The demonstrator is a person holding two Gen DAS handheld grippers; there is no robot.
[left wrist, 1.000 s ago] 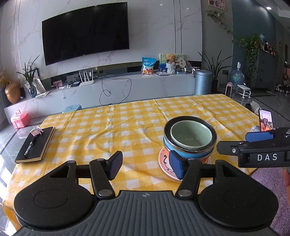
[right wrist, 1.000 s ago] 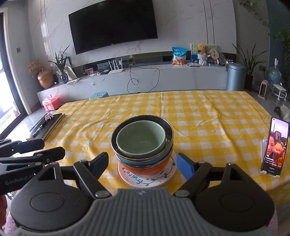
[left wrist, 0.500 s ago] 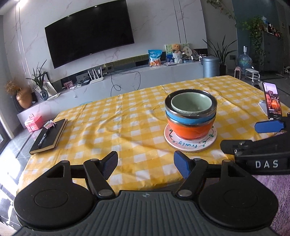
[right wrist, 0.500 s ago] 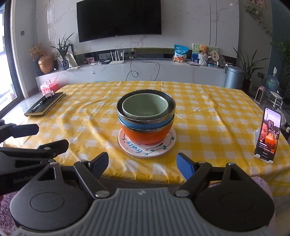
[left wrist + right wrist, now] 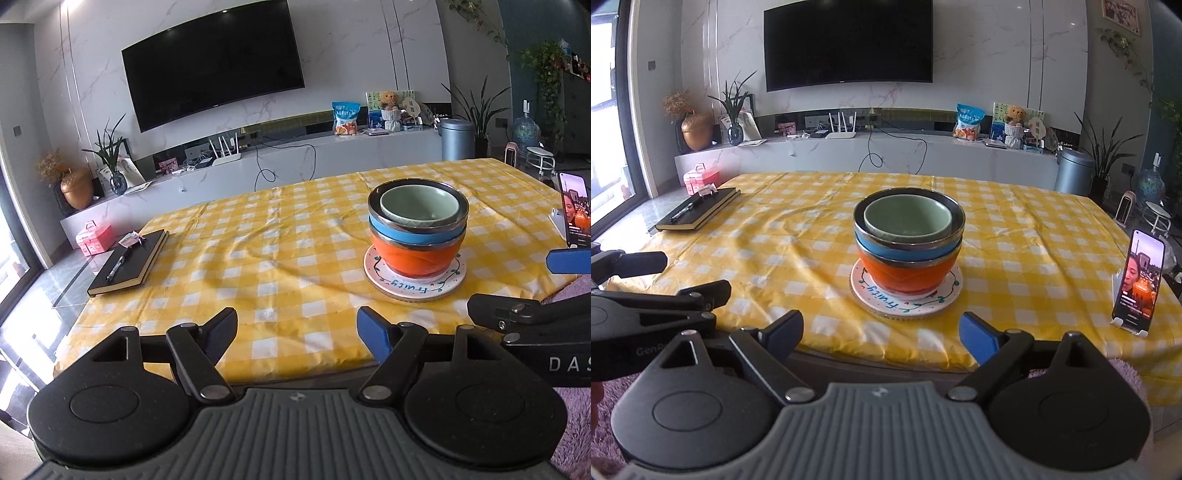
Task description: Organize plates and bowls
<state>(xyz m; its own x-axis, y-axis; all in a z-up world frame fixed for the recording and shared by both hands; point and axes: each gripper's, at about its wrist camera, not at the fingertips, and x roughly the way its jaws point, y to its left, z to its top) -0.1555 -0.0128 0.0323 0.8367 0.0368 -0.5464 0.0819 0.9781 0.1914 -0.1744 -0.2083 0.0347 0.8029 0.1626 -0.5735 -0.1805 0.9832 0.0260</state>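
The bowls (image 5: 908, 240) are seen nested on the plate (image 5: 906, 299) near the worktop's (image 5: 798, 236) front edge. Both grippers, left (image 5: 296, 332) and right (image 5: 881, 338), are held released and empty; stacking is judged finished, so no further grasp appears required.

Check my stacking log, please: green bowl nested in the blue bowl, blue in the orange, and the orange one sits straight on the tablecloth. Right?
One slip: the orange bowl sits on a round white plate, not directly on the tablecloth; the right wrist view shows it. Green bowl in blue bowl, blue in orange, is correct.
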